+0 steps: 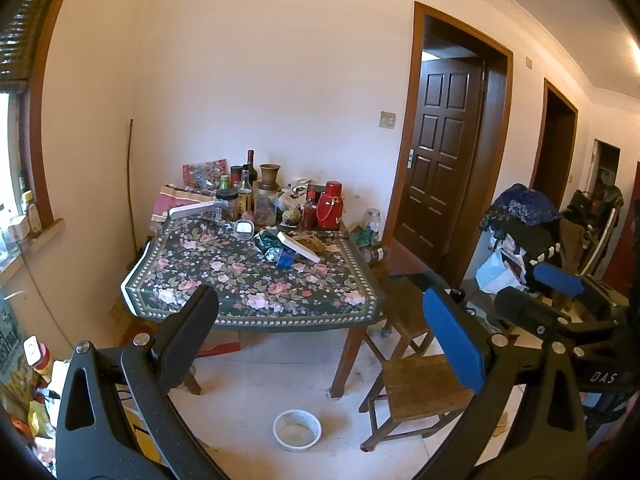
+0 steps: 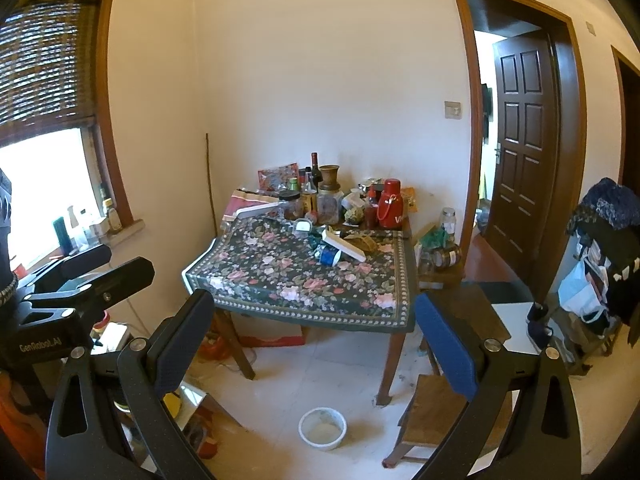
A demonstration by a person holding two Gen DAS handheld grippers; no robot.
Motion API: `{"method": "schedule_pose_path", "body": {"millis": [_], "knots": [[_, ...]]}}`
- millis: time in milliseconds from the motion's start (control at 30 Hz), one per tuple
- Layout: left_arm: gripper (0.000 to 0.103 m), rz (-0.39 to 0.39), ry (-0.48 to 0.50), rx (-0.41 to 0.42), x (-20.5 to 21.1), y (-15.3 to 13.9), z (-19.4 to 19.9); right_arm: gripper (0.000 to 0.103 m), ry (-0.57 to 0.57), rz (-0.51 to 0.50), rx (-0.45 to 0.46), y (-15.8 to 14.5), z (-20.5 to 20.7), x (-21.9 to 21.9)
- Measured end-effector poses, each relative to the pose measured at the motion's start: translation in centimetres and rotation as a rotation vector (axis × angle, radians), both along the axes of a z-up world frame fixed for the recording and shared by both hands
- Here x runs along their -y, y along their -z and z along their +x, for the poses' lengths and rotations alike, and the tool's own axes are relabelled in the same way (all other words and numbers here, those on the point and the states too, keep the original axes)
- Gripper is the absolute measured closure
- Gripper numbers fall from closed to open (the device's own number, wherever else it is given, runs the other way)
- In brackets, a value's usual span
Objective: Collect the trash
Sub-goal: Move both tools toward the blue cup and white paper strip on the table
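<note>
Room: a pale-walled dining corner with a panelled brown door [image 1: 438, 168] ajar at right and a blind-covered window [image 2: 44, 68] at left.
Table: a wooden table under a dark floral tablecloth [image 1: 248, 276] stands against the far wall, its back edge crowded with bottles, jars and a red thermos [image 1: 330, 206].
Left gripper [image 1: 320, 320]: held well back from the table and above the floor, jaws spread wide, nothing between them and nothing touched; one blue pad [image 1: 456, 344] faces inward.
Right gripper [image 2: 316, 328]: likewise wide open and empty, hovering well short of the table; it also shows at the right edge of the left wrist view, just beside the left gripper.
Stools: two wooden stools [image 1: 420, 392] sit at the table's right corner.
Trash: a loose heap lies on the tablecloth toward the right rear, in front of the bottles, where a white flat box [image 1: 298, 246] leans tilted across a crumpled blue wrapper [image 1: 286, 259] and a green-and-silver crumple [image 1: 266, 240].
Container: a clear lidded tub [image 1: 244, 229] sits just left of that heap.
Floor: a white bowl [image 1: 297, 430] rests on the pale tiles near the table's front right leg.
</note>
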State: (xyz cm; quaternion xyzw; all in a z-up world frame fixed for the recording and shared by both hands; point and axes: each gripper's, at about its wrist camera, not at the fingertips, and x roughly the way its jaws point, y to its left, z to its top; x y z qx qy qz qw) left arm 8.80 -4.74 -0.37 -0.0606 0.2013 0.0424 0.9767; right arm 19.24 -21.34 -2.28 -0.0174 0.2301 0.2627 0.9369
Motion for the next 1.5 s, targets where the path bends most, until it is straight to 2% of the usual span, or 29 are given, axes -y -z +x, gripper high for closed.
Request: {"method": "schedule_pose_path", "body": {"millis": [233, 500, 633, 800, 967, 1167, 1300, 1500], "knots": [[0.0, -0.037, -0.005, -0.01, -2.7, 1.0, 4.8, 0.003, 0.014, 0.004, -0.014, 0.7, 3.7, -0.9], [0.0, -0.035, 0.018, -0.037, -8.7, 2.4, 14.4, 0.003, 0.08, -0.02, -0.041, 2.1, 10.3, -4.8], [0.0, -0.041, 0.047, -0.073, -11.7, 2.9, 19.0, 0.003, 0.122, -0.018, -0.091, 2.5, 14.1, -7.5], [0.0, -0.012, 0.07, -0.125, -14.9, 4.3, 24.2, 0.003, 0.183, -0.036, -0.121, 3.3, 17.6, -9.8], [0.008, -0.01, 0.061, -0.203, -16.2, 6.5, 28.9, 0.003, 0.215, -0.073, -0.173, 5.0, 21.1, -11.4], [0.016, -0.017, 0.038, -0.305, -17.4, 10.1, 34.3, 0.003, 0.184, -0.103, -0.295, 8.4, 26.9, -13.1], [0.016, -0.053, -0.029, -0.365, -18.3, 12.3, 37.5, 0.003, 0.109, -0.12, -0.366, 10.7, 31.3, -14.4], [0.016, -0.07, -0.145, -0.453, -18.6, 15.3, 41.8, 0.003, -0.015, -0.214, -0.406, 15.0, 38.5, -17.1]]}}
